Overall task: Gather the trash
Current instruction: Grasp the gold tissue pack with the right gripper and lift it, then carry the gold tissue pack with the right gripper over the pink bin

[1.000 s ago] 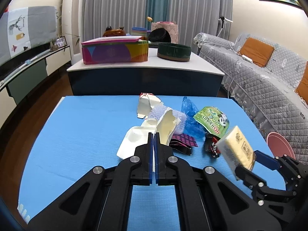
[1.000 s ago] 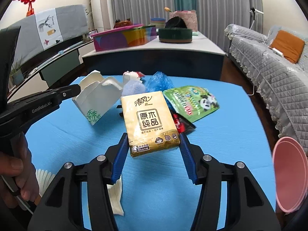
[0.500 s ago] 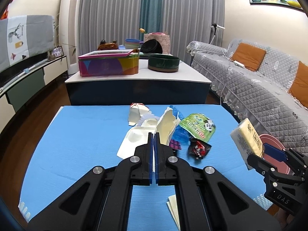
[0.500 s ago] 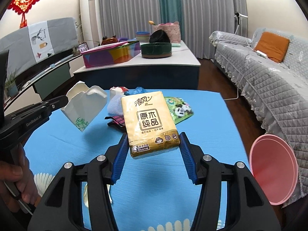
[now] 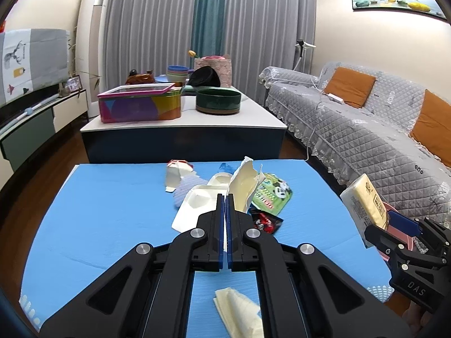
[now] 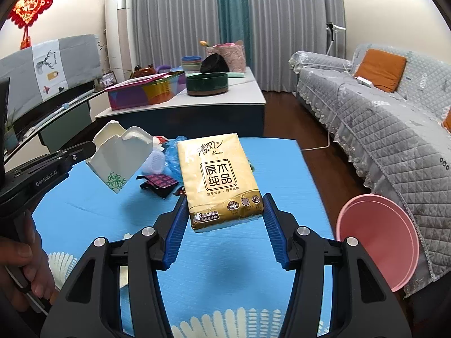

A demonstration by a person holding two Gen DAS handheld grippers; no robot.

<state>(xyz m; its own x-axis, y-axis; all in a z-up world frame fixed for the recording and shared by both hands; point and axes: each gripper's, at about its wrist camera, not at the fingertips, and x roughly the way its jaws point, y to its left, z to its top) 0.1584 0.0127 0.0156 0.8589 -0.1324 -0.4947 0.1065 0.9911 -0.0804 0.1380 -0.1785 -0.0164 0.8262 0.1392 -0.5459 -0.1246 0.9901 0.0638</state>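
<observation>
My left gripper [image 5: 225,197] is shut on a white paper food box [image 5: 214,197] and holds it above the blue table [image 5: 107,211]; the box [image 6: 119,157] hangs in the air in the right wrist view. My right gripper [image 6: 224,211] is shut on a yellow tissue pack [image 6: 218,177], also seen in the left wrist view [image 5: 365,205]. On the table lie a green panda snack bag [image 5: 272,194], a red-black wrapper [image 5: 265,221], a small white carton [image 5: 176,173] and a crumpled napkin [image 5: 239,312].
A pink bin [image 6: 377,239] stands off the table's right edge by the grey sofa [image 6: 380,112]. A second table [image 5: 183,126] behind holds a colourful box [image 5: 139,105] and a dark green bowl [image 5: 218,101].
Both grippers have risen and pulled back from the trash pile with their loads. The pink bin has come further into the right wrist view.
</observation>
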